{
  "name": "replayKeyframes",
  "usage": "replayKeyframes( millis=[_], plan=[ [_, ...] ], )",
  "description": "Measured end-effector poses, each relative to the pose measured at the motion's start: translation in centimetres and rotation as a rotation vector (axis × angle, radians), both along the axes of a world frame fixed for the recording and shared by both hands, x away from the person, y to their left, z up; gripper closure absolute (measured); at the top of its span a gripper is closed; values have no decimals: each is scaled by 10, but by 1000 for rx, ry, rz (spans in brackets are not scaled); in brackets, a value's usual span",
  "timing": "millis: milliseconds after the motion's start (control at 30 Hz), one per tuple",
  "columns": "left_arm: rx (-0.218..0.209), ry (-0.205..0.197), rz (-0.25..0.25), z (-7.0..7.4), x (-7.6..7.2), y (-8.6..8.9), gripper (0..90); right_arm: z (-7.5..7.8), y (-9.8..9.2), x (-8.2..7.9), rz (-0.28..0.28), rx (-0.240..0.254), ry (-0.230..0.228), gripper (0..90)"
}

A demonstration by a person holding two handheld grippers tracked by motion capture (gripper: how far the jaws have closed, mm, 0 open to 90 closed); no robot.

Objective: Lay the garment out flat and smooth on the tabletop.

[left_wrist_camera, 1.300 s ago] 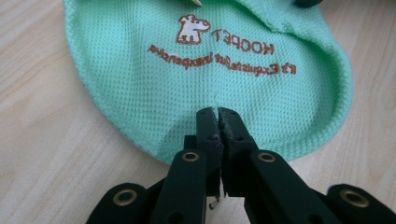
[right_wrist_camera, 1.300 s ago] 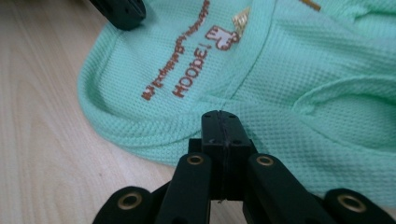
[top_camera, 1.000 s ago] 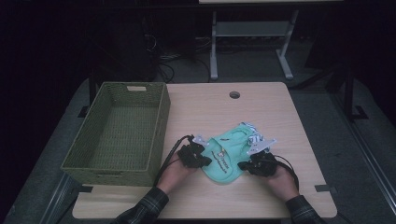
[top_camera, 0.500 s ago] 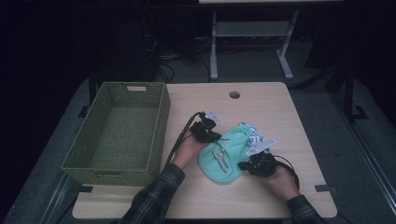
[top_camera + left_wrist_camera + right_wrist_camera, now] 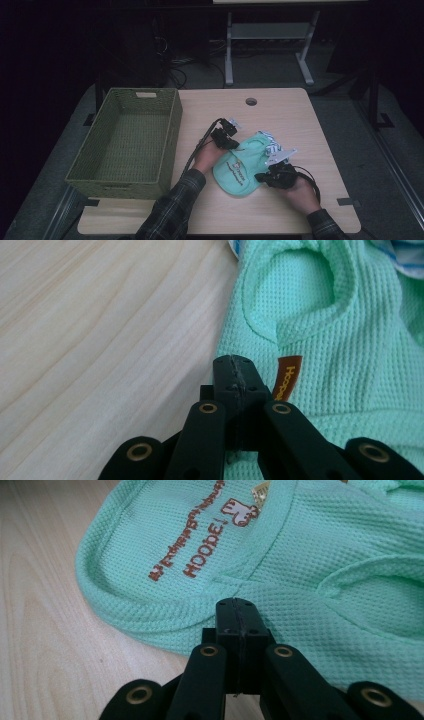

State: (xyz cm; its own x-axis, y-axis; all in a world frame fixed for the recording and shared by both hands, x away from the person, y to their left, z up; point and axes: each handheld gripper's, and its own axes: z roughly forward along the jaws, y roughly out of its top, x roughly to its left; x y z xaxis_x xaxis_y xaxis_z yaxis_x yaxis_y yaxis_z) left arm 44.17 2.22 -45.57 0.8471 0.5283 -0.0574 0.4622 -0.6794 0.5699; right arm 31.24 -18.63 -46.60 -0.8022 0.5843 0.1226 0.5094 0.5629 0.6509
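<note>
- We see the small mint-green waffle-knit garment (image 5: pixel 243 166) lying crumpled on the pale wooden table (image 5: pixel 280 115), just to the right of the olive woven basket (image 5: pixel 125 142), apart from its wall.
- Our left gripper (image 5: pixel 226 136) sits at the garment's far-left edge; in the left gripper view its jaws are pressed together beside the orange tag (image 5: pixel 287 377), and we cannot tell whether any cloth is caught between them.
- Our right gripper (image 5: pixel 274 176) rests at the garment's near-right edge, on the side away from the basket. Its jaws are likewise together, tips against the knit below the brown printed lettering (image 5: pixel 197 555); again, a pinch of fabric cannot be confirmed.
- We judge the step to be gathering or folding the garment, with the basket a likely destination.
- To do it well, we should take hold at a hem, not mid-panel, and keep both hands level so the cloth lifts evenly.
- We should move slowly; loose knit slips and drags easily.
</note>
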Motion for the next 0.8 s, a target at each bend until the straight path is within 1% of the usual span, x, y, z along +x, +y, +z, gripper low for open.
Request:
replayKeyframes(
  millis=[33, 133, 167, 300, 333, 367, 400, 433, 467, 500, 567, 600, 633, 700, 733, 767, 800],
  plan=[
    [5, -5, 3, 0, -1, 1, 895, 0, 0, 1, 6, 0, -2, 898],
    [-4, 4, 15, 0, -7, 5, 895, 0, -2, 1, 4, 1, 13, 897],
    [-9, 5, 20, 0, -9, 7, 895, 0, -3, 2, 4, 2, 15, 898],
    [-6, 6, 17, 0, -22, 14, 895, 1, -8, 3, -4, 2, 25, 897],
    [3, 7, 14, 1, -27, 16, 896, 1, -9, 4, -9, 3, 31, 897],
    [2, 8, 11, 1, -31, 17, 895, 1, -11, 5, -11, 0, 26, 897],
    [11, 6, 5, 1, -36, 19, 895, 1, -12, 5, -14, -5, 28, 897],
    [13, 6, 1, 1, -39, 20, 896, 1, -14, 5, -18, -5, 22, 897],
    [17, 7, -9, 2, -45, 22, 895, 1, -15, 6, -25, -6, 26, 897],
    [16, 6, -9, 2, -48, 23, 895, 2, -17, 6, -26, -14, 24, 897],
    [32, 6, -26, 3, -56, 27, 896, 2, -19, 7, -33, -17, 23, 897],
    [38, 4, -35, 3, -60, 29, 896, 1, -20, 8, -33, -16, 14, 897],
    [36, 4, -36, 3, -63, 29, 895, 2, -21, 8, -40, -23, 20, 896],
    [30, 17, -39, 3, -72, 32, 895, 2, -23, 9, -45, -23, 11, 896],
    [29, 16, -48, 3, -76, 34, 896, 2, -24, 10, -48, -27, 9, 896],
    [26, 21, -47, 3, -78, 35, 896, 2, -26, 11, -54, -29, 6, 896],
    [22, 17, -48, 3, -81, 36, 896, 2, -27, 12, -55, -30, 2, 895]
  ],
)
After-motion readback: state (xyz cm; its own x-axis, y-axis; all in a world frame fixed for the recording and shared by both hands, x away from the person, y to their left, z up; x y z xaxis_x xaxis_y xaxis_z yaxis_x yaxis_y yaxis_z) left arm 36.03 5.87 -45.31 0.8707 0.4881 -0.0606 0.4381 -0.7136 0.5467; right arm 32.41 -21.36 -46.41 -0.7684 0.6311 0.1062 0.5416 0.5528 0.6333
